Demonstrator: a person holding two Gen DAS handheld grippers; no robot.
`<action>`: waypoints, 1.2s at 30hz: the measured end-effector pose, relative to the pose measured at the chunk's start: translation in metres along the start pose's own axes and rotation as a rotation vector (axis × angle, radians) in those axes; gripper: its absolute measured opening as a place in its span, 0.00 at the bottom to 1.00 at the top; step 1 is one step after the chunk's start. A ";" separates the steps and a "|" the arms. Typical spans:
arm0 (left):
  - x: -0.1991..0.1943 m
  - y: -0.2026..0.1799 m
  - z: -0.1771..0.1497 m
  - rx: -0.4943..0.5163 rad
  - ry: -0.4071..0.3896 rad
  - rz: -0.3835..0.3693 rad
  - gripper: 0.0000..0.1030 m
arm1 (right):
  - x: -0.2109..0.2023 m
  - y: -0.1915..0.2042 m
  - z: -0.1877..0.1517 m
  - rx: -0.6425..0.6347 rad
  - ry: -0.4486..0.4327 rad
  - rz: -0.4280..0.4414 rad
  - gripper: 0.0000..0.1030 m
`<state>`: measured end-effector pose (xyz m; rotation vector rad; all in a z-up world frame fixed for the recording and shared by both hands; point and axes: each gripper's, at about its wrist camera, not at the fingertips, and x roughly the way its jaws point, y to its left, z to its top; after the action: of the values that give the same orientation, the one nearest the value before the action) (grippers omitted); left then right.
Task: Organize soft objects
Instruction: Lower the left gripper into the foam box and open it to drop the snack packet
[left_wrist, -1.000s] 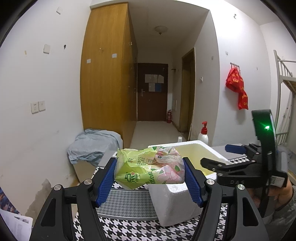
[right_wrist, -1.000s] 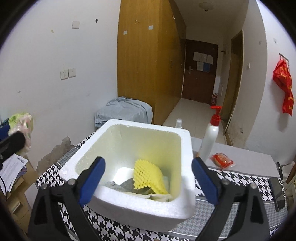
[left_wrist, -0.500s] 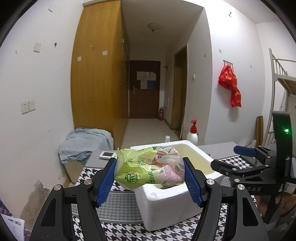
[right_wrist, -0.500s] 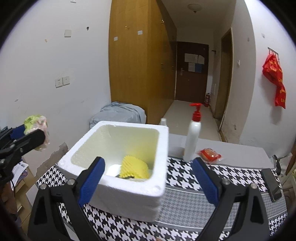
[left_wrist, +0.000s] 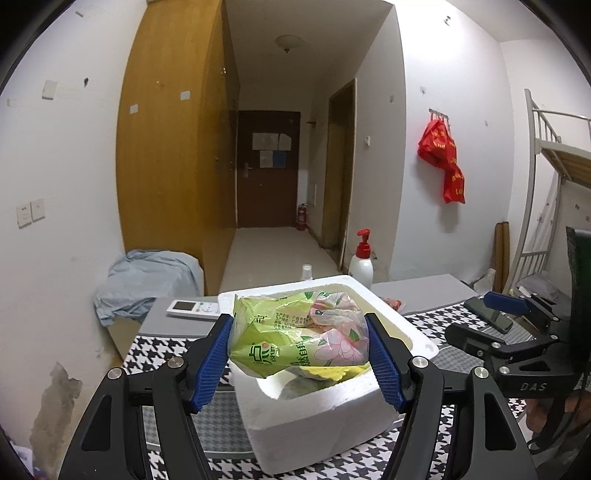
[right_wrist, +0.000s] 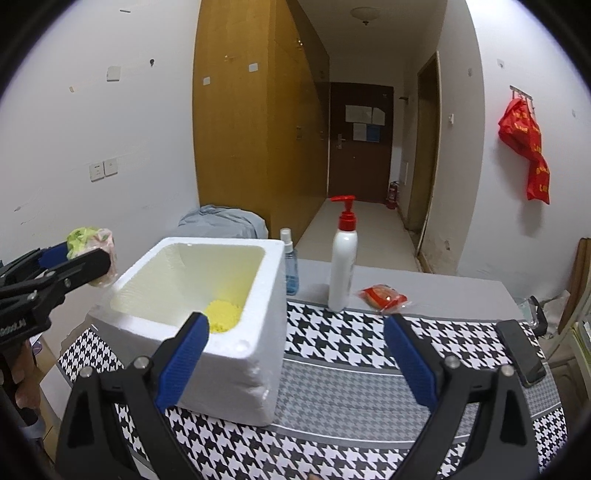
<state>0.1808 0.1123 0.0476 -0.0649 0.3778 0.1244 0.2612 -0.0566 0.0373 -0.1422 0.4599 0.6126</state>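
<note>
My left gripper is shut on a green and pink plastic packet and holds it above the near-left rim of a white foam box. In the right wrist view the packet shows left of the box. A yellow foam net lies inside the box. My right gripper is open and empty, over the checked cloth to the right of the box. A red packet lies on the grey table behind it.
A white pump bottle and a small blue spray bottle stand behind the box. A phone lies at the right table edge. A remote lies far left. Bed frame at right.
My left gripper has carried the packet towards and over the box's rim. My right gripper has pulled back and to the right, away from the box.
</note>
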 end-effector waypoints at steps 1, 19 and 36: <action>0.003 -0.001 0.001 0.003 0.003 -0.002 0.69 | -0.001 -0.002 -0.001 0.002 -0.001 -0.002 0.95; 0.046 -0.015 0.005 0.025 0.050 -0.025 0.69 | 0.008 -0.045 -0.013 0.055 0.015 -0.065 0.95; 0.060 -0.014 0.007 0.015 0.049 0.047 0.99 | 0.011 -0.063 -0.018 0.082 0.025 -0.078 0.95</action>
<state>0.2402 0.1053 0.0326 -0.0439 0.4296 0.1667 0.2988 -0.1069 0.0158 -0.0893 0.5009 0.5149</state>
